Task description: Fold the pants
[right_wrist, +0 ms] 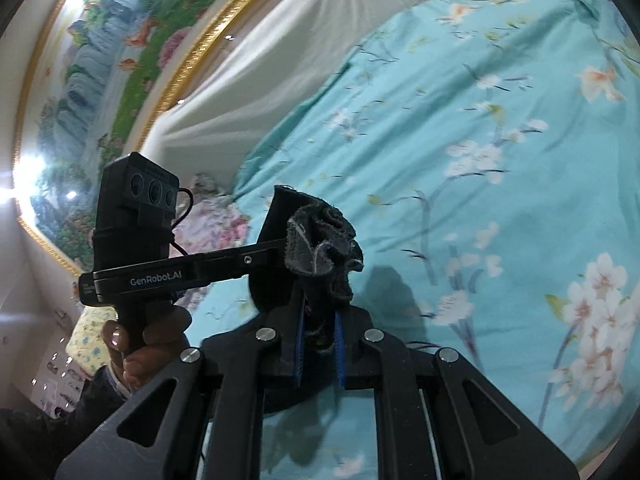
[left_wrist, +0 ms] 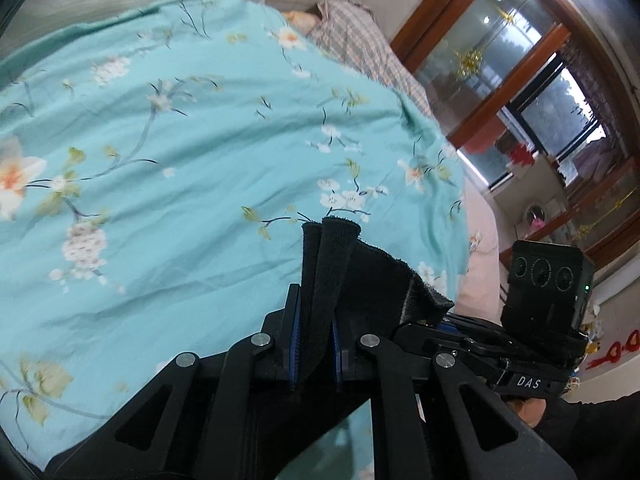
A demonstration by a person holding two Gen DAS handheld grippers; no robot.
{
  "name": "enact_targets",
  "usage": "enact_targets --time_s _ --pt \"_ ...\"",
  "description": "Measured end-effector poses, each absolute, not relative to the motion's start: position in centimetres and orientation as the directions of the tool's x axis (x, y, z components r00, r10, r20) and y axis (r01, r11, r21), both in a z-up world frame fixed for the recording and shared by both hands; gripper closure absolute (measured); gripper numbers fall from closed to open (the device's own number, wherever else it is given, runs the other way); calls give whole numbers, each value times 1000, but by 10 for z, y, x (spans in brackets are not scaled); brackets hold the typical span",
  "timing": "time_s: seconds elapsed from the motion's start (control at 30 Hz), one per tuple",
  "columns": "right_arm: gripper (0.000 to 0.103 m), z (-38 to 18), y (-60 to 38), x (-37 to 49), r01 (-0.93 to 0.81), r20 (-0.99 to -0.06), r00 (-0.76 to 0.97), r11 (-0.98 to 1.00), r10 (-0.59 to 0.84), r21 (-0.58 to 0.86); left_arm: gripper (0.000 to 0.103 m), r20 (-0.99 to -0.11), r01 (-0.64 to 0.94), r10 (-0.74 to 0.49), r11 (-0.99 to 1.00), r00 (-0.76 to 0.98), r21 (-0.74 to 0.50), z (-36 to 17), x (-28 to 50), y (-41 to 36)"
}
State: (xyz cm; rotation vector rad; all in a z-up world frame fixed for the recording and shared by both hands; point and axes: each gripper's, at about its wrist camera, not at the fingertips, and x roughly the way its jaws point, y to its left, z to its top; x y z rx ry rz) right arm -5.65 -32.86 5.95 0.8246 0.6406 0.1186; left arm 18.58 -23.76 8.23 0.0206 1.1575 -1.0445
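A floral teal quilt covers the bed, with perhaps a checked pillow beyond.

The pants are black, fuzzy matt cloth. The turquoise bedspread is smooth printed cloth, softly creased. The far window frame is glossy brown wood.

A turquoise bedspread printed with white and peach blossoms, pale green leaves and thin dark stems covers the bed. The pants are black, with a grey fuzzy inner side showing in the right wrist view. Both tongs, left and right, are black with blue pads. A checked pink and beige cloth lies at the bed's far edge. A gold-framed painting shows green, blue and pink scenery.
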Motion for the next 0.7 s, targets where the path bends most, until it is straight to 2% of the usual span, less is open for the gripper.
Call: enact_targets --time_s 0.27,0.7 --pt "90 74 -294 -42 -15 -373 796 632 477 775 92 -708 637 -701 585 85 -502 105 174 -169" --pt "90 62 -206 0 -133 -385 672 615 633 778 92 -697 530 -688 676 204 -512 90 161 -72"
